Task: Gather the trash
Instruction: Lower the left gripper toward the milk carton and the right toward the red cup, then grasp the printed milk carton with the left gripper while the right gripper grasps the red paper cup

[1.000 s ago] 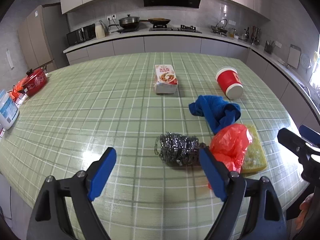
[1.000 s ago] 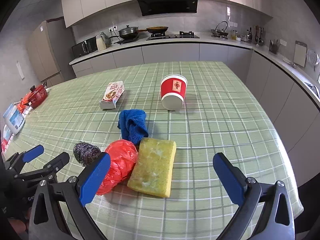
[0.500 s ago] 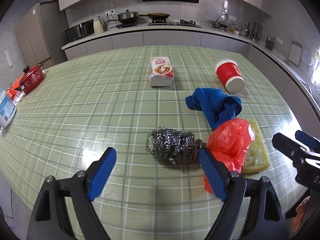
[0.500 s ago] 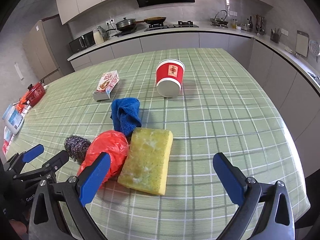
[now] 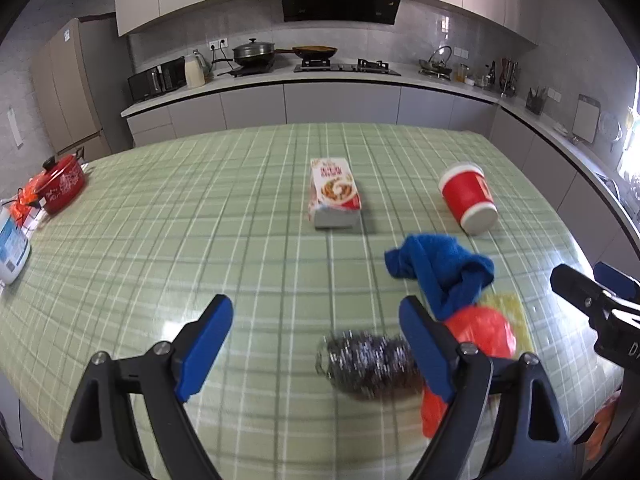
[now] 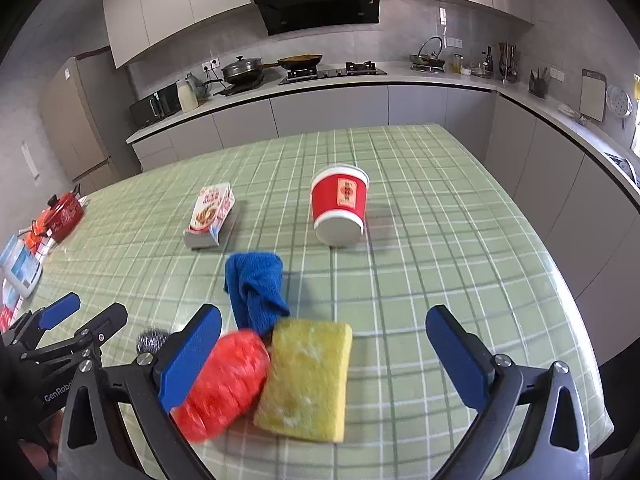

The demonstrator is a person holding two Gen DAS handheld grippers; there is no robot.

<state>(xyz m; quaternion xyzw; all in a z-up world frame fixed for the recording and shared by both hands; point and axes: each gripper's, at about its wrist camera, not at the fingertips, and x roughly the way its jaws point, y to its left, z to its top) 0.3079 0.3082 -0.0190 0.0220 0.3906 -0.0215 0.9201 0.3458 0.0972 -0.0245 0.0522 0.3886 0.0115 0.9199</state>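
Observation:
On the green checked table (image 5: 160,216) lie a steel wool scrubber (image 5: 364,364), a crumpled red plastic bag (image 5: 484,332), a blue cloth (image 5: 440,272), a yellow sponge (image 6: 308,376), a snack box (image 5: 334,194) and a tipped red paper cup (image 5: 468,198). My left gripper (image 5: 316,344) is open and empty, low over the table, with the scrubber by its right finger. My right gripper (image 6: 324,356) is open and empty, its jaws either side of the sponge and the red bag (image 6: 224,384). The cup (image 6: 340,204), box (image 6: 210,214) and cloth (image 6: 256,292) lie beyond.
A red pot (image 5: 60,188) and a white-blue container (image 5: 10,248) sit at the table's left edge. The kitchen counter with stove and pans (image 5: 280,60) runs behind. The table's right edge (image 6: 568,280) drops off near the cabinets.
Both grippers have moved down and forward toward the pile; the scrubber, red bag and sponge now sit closer between the fingers. Nothing was grasped.

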